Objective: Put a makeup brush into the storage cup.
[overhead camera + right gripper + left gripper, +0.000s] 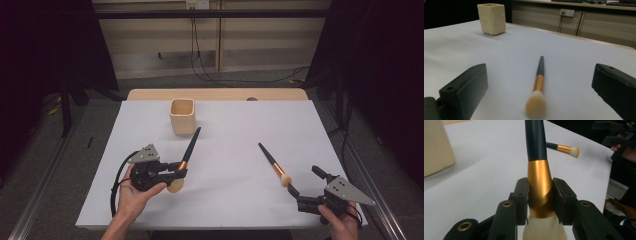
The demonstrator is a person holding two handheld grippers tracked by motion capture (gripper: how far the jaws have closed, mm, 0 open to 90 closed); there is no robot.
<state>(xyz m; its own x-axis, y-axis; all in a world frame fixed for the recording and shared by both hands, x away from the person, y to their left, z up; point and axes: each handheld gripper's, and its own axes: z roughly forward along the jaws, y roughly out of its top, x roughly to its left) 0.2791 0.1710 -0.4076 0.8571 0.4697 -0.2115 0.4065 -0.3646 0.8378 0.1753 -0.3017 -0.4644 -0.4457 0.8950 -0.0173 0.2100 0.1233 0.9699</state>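
a white-covered surface [225,165] fills the centre of the high view, with a cream square cup [182,116] standing upright in its upper middle; what can be seen of its inside looks empty. at lower left the left tongs [179,174] are clamped on the gold ferrule of a large makeup brush [189,150], pale bristles toward the hand, dark handle pointing up-frame so its tip lies just beside the cup. in the left gripper view both pads press the ferrule squarely from either side. at lower right the right tongs [306,180] stand wide apart, holding nothing, with a smaller makeup brush [273,162] lying flat on the surface ahead of them, its bristle end nearest; in the right gripper view it lies between the parted jaws, apart from both. the step in hand looks like lifting the large brush toward the cup: done well, the grip stays firm on the ferrule, the brush is raised clear and tipped upright before going in, so the handle does not knock the cup over.
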